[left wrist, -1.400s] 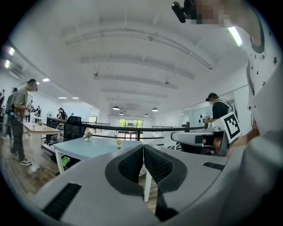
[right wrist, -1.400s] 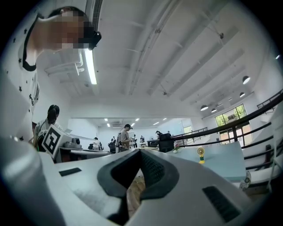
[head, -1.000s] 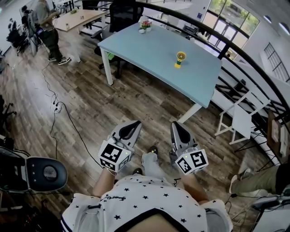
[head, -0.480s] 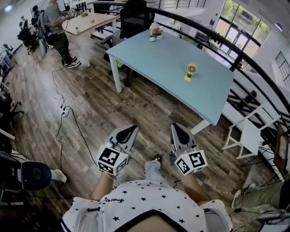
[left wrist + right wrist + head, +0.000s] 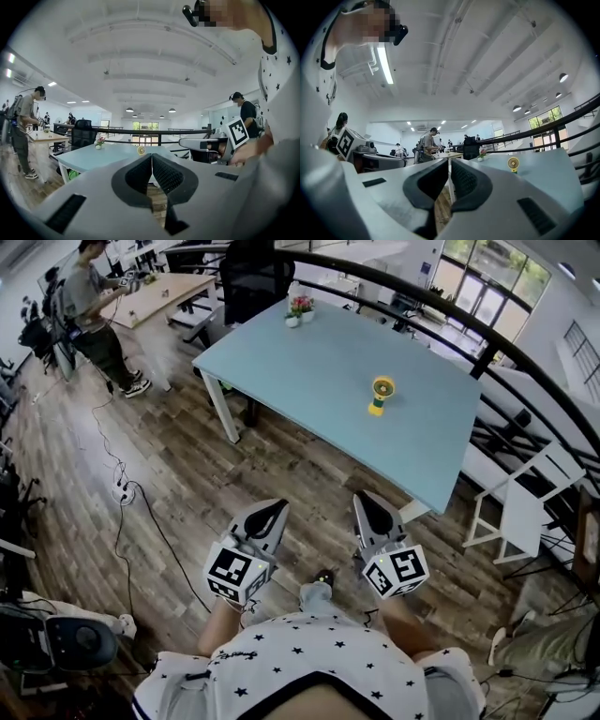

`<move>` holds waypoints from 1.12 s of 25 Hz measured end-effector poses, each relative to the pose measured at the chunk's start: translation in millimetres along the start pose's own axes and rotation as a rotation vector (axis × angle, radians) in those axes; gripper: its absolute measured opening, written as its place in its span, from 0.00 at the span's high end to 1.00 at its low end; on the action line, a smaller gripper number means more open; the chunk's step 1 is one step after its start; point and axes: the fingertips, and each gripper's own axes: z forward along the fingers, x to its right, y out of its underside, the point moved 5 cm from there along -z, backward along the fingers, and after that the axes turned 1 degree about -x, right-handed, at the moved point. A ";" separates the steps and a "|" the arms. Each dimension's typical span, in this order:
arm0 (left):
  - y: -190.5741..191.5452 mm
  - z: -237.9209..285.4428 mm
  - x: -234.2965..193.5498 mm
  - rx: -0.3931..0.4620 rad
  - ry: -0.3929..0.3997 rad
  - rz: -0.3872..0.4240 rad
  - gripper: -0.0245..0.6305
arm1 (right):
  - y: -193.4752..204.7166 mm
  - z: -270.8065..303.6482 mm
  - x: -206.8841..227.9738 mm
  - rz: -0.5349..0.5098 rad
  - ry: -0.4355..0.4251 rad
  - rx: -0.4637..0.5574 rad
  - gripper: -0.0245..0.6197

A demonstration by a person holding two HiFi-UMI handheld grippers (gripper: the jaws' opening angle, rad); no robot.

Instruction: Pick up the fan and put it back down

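A small yellow fan [image 5: 380, 395] stands upright on the light blue table [image 5: 309, 362], toward its right side, far ahead of both grippers. It shows tiny in the left gripper view as the fan [image 5: 141, 150] and in the right gripper view as the fan [image 5: 513, 163]. My left gripper [image 5: 278, 507] and right gripper [image 5: 362, 499] hover side by side over the wooden floor, short of the table's near edge. Both are shut with nothing between their jaws, the left gripper [image 5: 151, 156] and right gripper [image 5: 449, 162] each pointing toward the table.
A small pot of flowers [image 5: 299, 307] sits at the table's far end. A black office chair [image 5: 253, 273] stands behind the table, and a white folding chair [image 5: 525, 512] to its right. A dark railing [image 5: 487, 343] curves along the far side. A person [image 5: 94, 310] stands at another desk, back left. Cables [image 5: 131, 493] lie on the floor.
The table and fan have drawn nearer and shifted in the head view as the person walked forward. Both grippers stay shut, side by side.
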 end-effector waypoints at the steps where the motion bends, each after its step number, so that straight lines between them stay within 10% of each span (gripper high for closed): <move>1: 2.8 8.6 -1.1 0.001 0.007 0.000 0.92 | 3.2 1.7 7.0 -0.006 0.008 -0.002 0.96; 12: -26.3 146.3 -12.3 0.008 0.124 0.006 0.92 | -14.6 20.4 116.6 -0.020 0.155 -0.060 0.95; 28: -55.1 244.3 -42.1 0.022 0.272 0.060 0.92 | -19.4 52.7 165.2 -0.029 0.292 -0.023 0.94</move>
